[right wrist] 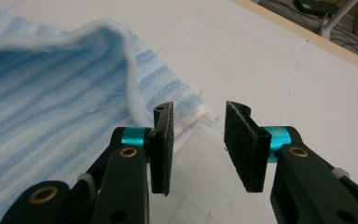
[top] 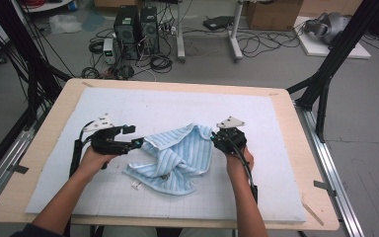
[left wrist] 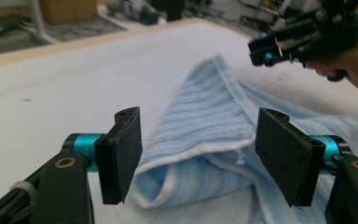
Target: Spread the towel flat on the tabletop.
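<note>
Towel [top: 177,155] between grippers — left gripper [top: 137,143] open beside it.

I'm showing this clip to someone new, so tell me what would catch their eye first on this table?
First the crumpled blue-and-white striped towel, lying bunched in the middle of the white mat. Then the two black hand-held tongs flanking it: the left tongs open at the towel's left edge with a folded corner between the pads but not pinched, the right tongs open at its upper right corner, gripping nothing.
</note>
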A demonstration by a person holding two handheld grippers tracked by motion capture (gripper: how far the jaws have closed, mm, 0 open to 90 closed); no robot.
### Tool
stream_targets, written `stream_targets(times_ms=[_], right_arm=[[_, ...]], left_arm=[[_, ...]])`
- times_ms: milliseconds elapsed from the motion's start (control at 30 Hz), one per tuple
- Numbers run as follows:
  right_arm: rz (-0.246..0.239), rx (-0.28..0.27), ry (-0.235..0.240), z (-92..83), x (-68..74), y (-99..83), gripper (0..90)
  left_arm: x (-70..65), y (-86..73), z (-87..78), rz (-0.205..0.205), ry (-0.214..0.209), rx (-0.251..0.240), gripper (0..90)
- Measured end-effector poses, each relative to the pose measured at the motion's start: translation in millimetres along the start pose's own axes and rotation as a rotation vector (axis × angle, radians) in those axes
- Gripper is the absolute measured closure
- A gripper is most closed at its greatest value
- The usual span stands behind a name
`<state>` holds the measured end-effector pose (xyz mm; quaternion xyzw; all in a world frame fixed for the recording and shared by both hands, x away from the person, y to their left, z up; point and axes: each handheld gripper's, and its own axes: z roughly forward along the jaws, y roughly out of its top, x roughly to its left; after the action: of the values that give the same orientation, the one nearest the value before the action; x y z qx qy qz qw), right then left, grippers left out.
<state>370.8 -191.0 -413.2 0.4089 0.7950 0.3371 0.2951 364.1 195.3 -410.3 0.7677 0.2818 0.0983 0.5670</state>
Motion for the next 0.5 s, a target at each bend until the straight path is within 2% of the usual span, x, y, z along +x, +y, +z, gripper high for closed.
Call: stream_targets(times_ms=[33, 100, 133, 167, 200, 233, 267, 300, 400, 433, 467, 500], right_arm=[[0.003, -0.007, 0.007, -2.8, 0.1, -1.8, 61.3], [0.022, -0.027, 0.022, -8.2, 0.3, -6.2, 58.9], [0.032, -0.036, 0.033, -10.8, 0.7, -8.6, 57.8], [0.036, -0.044, 0.039, -13.0, 1.2, -10.9, 55.5], [0.041, -0.047, 0.041, -15.5, 2.1, -13.0, 53.4], [0.041, -0.053, 0.043, -17.6, 2.6, -15.1, 51.8], [0.041, -0.058, 0.044, -19.7, 2.7, -16.9, 50.9], [0.043, -0.058, 0.042, -21.6, 2.7, -17.9, 49.3], [0.063, -0.071, 0.049, -25.3, 0.2, -21.2, 47.2], [0.062, -0.07, 0.047, -25.8, -0.2, -22.2, 47.1], [0.062, -0.07, 0.047, -25.8, -0.2, -22.2, 47.1], [0.057, -0.066, 0.049, -26.1, -0.8, -23.9, 47.0]], left_arm=[[-2.1, 2.9, 6.1, 0.015, -0.014, 0.022, 32.6], [-6.6, 7.6, 17.8, 0.015, -0.045, 0.04, 32.3], [-6.6, 7.6, 17.8, 0.015, -0.045, 0.04, 30.9], [-11.0, 12.4, 28.9, 0.013, -0.061, 0.05, 29.3], [-11.0, 12.4, 28.9, 0.013, -0.061, 0.05, 28.7], [-16.0, 17.1, 40.0, 0.012, -0.085, 0.061, 28.4], [-16.0, 17.1, 40.0, 0.012, -0.085, 0.061, 27.5], [-20.1, 21.6, 52.4, 0.017, -0.094, 0.099, 26.4], [-23.5, 24.4, 71.3, 0.03, -0.064, 0.169, 25.8], [-23.5, 24.4, 71.3, 0.03, -0.064, 0.169, 26.8], [-23.6, 24.2, 76.5, 0.04, -0.049, 0.206, 26.8], [-22.4, 21.8, 85.0, 0.063, -0.029, 0.281, 33.3]])
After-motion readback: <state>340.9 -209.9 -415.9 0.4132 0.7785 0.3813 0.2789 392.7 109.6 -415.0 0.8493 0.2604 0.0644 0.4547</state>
